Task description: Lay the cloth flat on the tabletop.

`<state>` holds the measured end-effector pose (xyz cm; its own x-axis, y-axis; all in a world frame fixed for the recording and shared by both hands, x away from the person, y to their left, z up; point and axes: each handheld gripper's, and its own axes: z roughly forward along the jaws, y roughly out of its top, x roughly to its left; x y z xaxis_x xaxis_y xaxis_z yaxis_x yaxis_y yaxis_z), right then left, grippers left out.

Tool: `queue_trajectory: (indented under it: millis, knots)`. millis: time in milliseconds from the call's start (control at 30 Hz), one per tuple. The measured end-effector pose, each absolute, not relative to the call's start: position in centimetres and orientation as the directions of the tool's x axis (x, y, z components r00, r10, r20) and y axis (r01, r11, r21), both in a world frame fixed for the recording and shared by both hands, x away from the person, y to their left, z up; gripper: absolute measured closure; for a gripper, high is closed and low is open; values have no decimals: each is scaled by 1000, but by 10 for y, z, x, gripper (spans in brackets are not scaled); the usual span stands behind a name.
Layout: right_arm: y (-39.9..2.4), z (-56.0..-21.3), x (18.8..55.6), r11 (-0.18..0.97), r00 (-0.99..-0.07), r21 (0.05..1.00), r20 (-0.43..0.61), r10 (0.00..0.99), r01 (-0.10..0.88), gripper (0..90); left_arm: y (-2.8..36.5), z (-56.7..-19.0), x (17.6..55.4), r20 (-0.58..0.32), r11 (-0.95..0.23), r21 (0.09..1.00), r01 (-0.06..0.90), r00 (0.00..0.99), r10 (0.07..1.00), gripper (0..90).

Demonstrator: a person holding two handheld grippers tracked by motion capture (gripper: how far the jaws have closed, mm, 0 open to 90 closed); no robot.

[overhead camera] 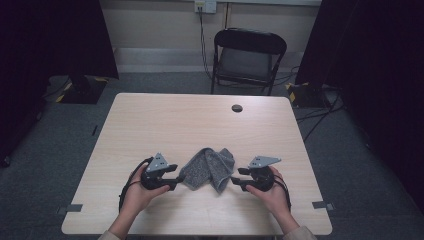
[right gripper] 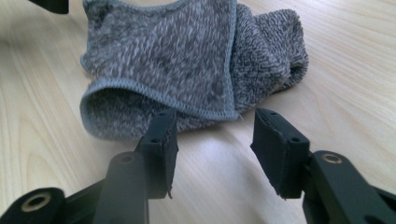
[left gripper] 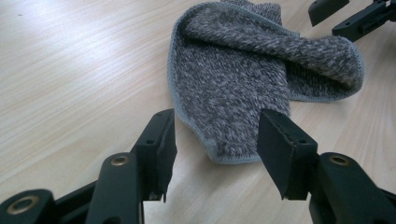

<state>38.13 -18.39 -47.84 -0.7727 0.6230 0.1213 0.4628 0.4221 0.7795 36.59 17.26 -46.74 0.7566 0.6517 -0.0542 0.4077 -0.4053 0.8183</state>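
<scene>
High view: grey cloth (overhead camera: pixel 209 168) centre; left gripper (overhead camera: pixel 176 181) at 9 o'clock, right gripper (overhead camera: pixel 234 180) at 3; both half-open, gripping nothing.

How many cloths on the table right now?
1. A grey cloth, crumpled and folded over itself, lies on the table near its front edge, between the left gripper and the right gripper. Nothing seems hidden under it, though its folds could cover something small.

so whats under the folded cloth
The cloth lies on the bare wooden table. Its own lower layers sit under the folded-over flaps. Anything tucked inside the folds is covered and cannot be seen.
</scene>
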Motion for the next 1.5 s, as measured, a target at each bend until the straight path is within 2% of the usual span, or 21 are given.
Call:
queue_trajectory:
  millis: [100,333,433,600,767,1033,1133,1433,1500]
  knots:
    - [-181,-482,386,425,-772,773,127,623,470,576,172,-468,367,-62,-410,810,420,756,652,507]
    - [-178,-487,392,420,-766,770,136,628,480,590,175,-471,368,-68,-403,809,428,749,660,559]
    - [-176,-488,395,426,-771,768,136,623,479,601,174,-472,368,-46,-422,805,416,754,655,620]
    - [-171,-490,396,446,-778,754,136,613,483,736,169,-473,369,-53,-429,807,407,771,634,669]
    - [-172,-489,398,433,-772,746,169,613,507,813,169,-472,371,-44,-436,806,400,775,630,717]
    - [-172,-489,399,433,-776,744,178,605,508,853,179,-475,372,-74,-415,798,438,754,653,726]
    - [-172,-489,399,436,-779,747,171,603,502,858,181,-475,372,-106,-388,796,464,738,667,699]
    - [-176,-488,398,427,-774,753,167,611,500,875,176,-478,373,-134,-382,786,486,738,662,701]
    - [-177,-487,397,421,-772,758,167,614,499,877,173,-481,374,-143,-389,779,492,744,653,725]
